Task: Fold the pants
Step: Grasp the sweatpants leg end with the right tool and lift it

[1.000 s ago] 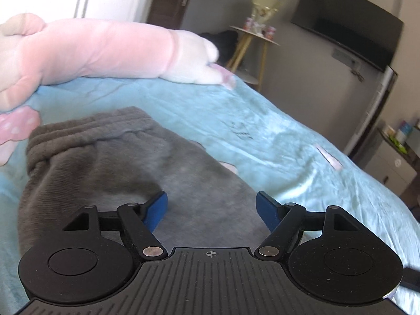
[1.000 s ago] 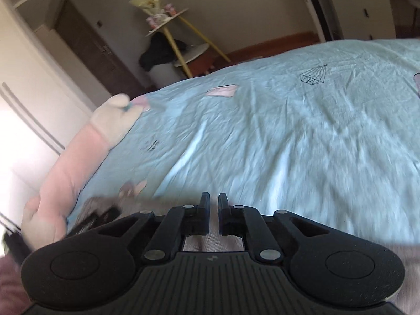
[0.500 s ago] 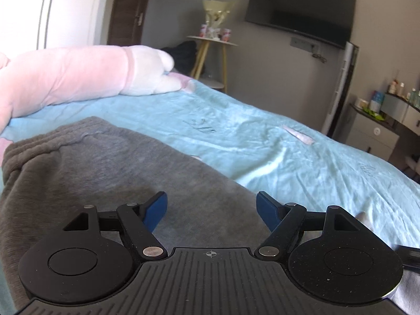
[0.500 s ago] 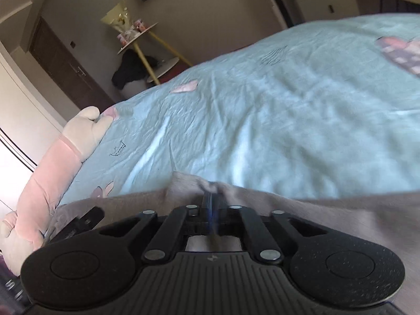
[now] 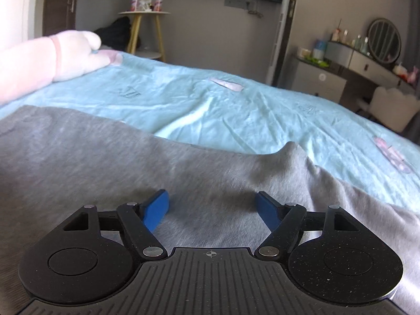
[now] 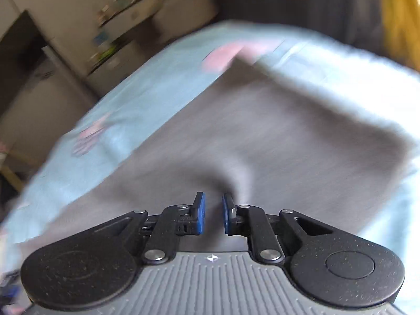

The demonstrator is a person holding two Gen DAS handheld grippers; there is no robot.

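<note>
Your right gripper is opening, your left gripper spread wide; pinch the soft, limp pants at the hem.

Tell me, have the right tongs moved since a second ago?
Yes. The right tongs have swung from facing the pink plush toy toward the dresser end of the bed, over the grey pants, jaws opening.
</note>
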